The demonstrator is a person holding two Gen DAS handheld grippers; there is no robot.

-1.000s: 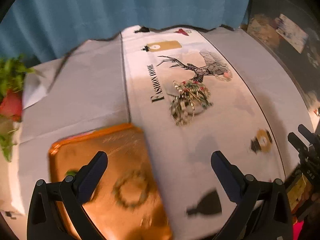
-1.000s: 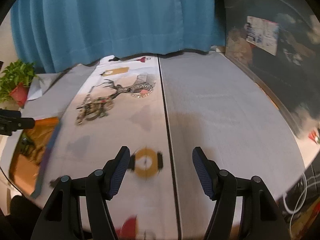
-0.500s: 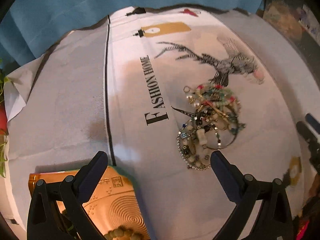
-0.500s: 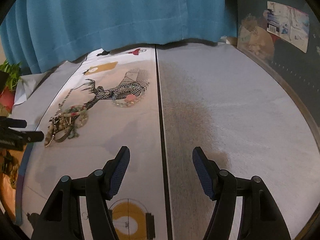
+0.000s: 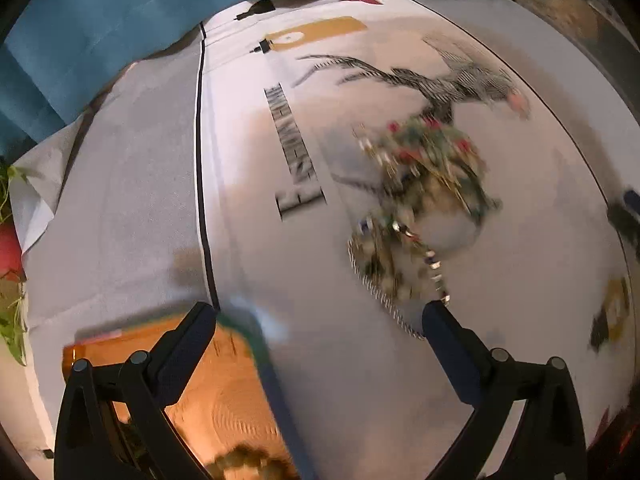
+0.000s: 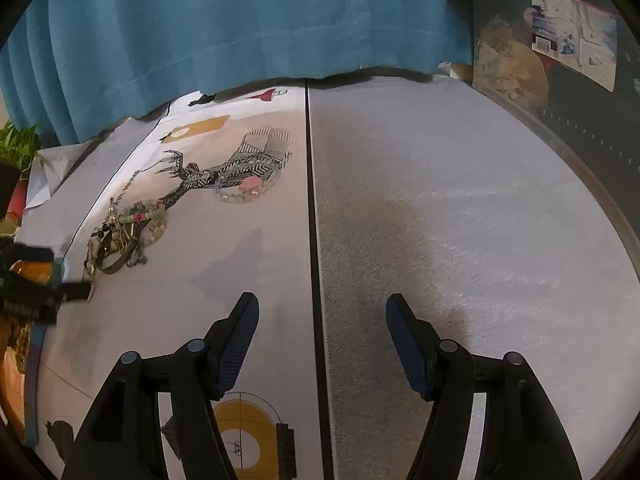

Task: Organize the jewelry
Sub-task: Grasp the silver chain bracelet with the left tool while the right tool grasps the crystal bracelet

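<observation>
A tangled pile of beaded bracelets and chains (image 5: 416, 208) lies on the printed tablecloth, blurred in the left wrist view; it also shows in the right wrist view (image 6: 124, 236). My left gripper (image 5: 320, 316) is open and empty, its right fingertip (image 5: 434, 314) at the pile's near edge. An orange jewelry box (image 5: 208, 396) with a beaded bracelet (image 5: 248, 466) inside sits below the left finger. A clear and pink bracelet (image 6: 244, 190) lies apart on the deer print. My right gripper (image 6: 322, 308) is open and empty above the cloth.
A blue curtain (image 6: 240, 20) hangs behind the table. A potted plant with a red pot (image 5: 8, 248) stands at the left edge. A dark wall with a poster (image 6: 572, 36) is at the right. The left gripper shows at the left edge of the right wrist view (image 6: 36, 280).
My left gripper has moved toward the jewelry pile, its right fingertip now at the pile's edge. My right gripper has shifted forward slightly. Both stay open.
</observation>
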